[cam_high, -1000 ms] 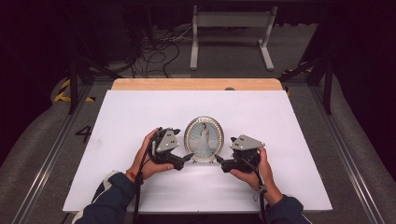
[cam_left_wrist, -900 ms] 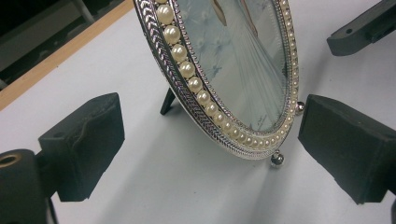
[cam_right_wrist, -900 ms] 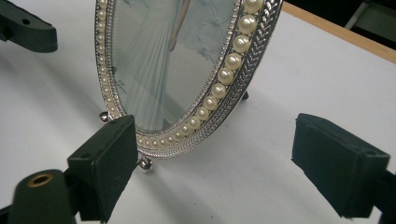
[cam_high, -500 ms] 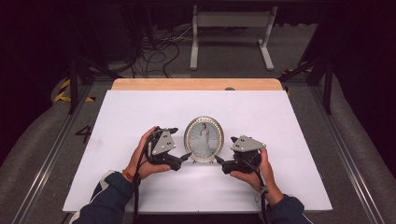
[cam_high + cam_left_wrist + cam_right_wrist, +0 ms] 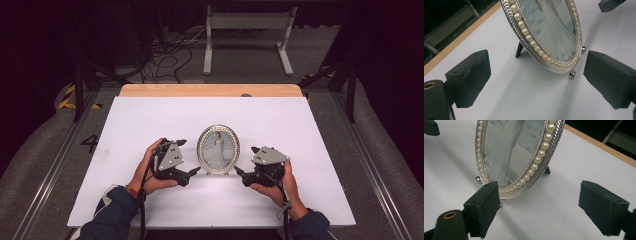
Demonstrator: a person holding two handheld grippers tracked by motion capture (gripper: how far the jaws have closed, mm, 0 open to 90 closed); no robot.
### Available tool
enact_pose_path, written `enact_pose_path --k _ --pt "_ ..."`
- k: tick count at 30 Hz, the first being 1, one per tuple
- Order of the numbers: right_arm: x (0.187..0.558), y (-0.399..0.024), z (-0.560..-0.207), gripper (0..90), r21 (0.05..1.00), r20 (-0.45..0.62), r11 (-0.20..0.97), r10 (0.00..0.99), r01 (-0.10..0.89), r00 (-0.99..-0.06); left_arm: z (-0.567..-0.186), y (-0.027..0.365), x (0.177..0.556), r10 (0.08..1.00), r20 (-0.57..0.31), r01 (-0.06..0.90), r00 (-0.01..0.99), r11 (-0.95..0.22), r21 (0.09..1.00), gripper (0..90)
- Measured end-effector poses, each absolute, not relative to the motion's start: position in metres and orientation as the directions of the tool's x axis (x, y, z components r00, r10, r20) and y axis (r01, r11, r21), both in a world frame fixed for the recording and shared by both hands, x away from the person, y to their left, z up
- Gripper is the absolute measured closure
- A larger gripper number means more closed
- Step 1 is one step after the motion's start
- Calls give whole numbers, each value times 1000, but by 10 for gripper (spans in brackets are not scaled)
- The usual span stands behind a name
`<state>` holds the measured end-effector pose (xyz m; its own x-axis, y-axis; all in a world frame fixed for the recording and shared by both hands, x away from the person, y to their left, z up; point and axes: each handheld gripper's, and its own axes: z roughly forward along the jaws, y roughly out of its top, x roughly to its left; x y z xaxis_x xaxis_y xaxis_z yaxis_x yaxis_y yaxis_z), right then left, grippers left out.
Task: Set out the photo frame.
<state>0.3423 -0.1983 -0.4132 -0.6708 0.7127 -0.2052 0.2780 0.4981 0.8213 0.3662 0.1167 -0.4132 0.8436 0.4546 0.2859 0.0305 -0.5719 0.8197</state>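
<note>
An oval picture frame [image 5: 218, 149] stands upright on the white surface [image 5: 150, 120], right between the two grippers. Its silver rim carries a ring of pearl beads inside a braided band, and the glass covers a picture of a figure in a long pale gown. Small ball feet [image 5: 572, 73] touch the surface at the bottom edge, and a dark prop leg [image 5: 519, 49] braces it from behind.

The left gripper [image 5: 189, 159] sits just beside the frame's left edge, jaws spread wide and grasping nothing; in the left gripper view [image 5: 537, 80] the frame's lower rim lies ahead between the two black pads, touching neither. The right gripper [image 5: 245, 164] is likewise released, jaws apart; in the right gripper view [image 5: 549, 210] its left pad overlaps the frame's bottom rim, and whether the two touch cannot be told.

Compared with a second ago, the left gripper has drawn back a touch from the frame and turned, while the right gripper has barely shifted. The frame has stayed where it was.

Beyond the grippers, a wooden strip [image 5: 210, 90] edges the far side of the surface. On the floor past it lie tangled cables [image 5: 165, 50] and a pale metal stand [image 5: 247, 35]. Nothing stands between either gripper and the frame.
</note>
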Motion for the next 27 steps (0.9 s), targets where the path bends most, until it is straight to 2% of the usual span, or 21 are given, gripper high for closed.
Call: enact_pose_path --k 27 --pt "329 -234 -416 133 812 -238 505 743 292 -625 -425 158 351 503 310 77 807 -609 789 79"
